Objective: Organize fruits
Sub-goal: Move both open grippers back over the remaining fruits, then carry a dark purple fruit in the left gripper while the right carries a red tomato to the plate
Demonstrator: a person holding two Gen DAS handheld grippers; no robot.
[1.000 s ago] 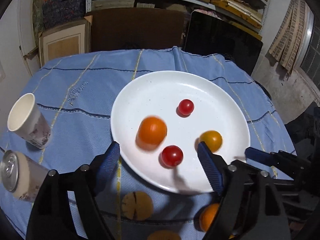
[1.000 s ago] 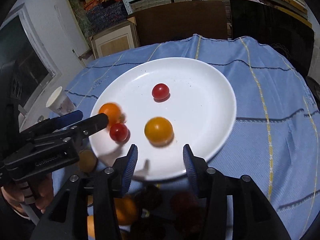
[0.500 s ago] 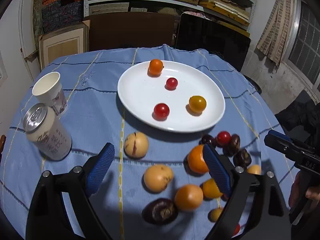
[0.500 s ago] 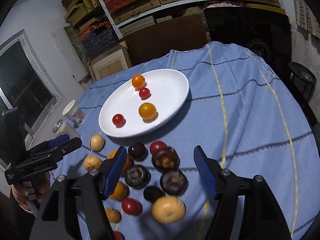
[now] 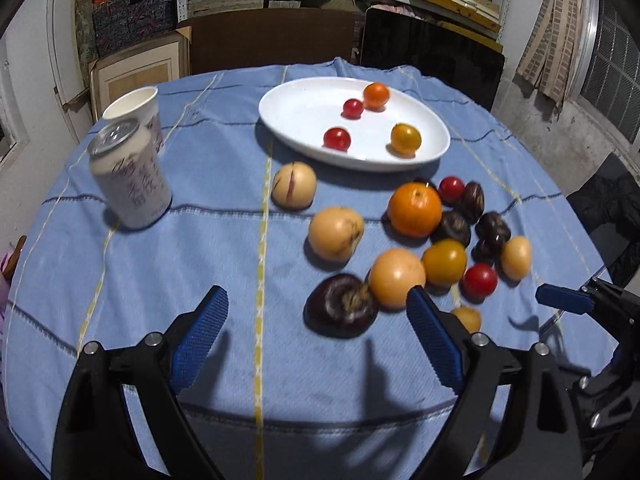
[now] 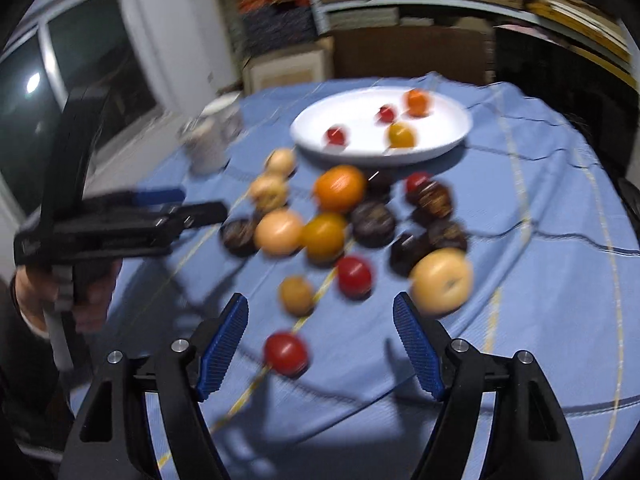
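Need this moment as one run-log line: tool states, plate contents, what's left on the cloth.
left tool: open, empty | right tool: open, empty | white plate: four small fruits | blue cloth: pile of loose fruits beside plate, not yet sorted

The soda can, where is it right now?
In the left wrist view the soda can stands on the blue tablecloth at left, just in front of the paper cup.

Overhead indoor light falls from behind the cameras, throwing soft finger shadows forward onto the cloth (image 5: 224, 248). The left wrist view is fairly sharp, with slight blur on the can (image 5: 130, 176). The right wrist view is smeared by motion, the fruits near the plate (image 6: 382, 128) streaked. Fisheye bending curves the shelves, and the corners go black.
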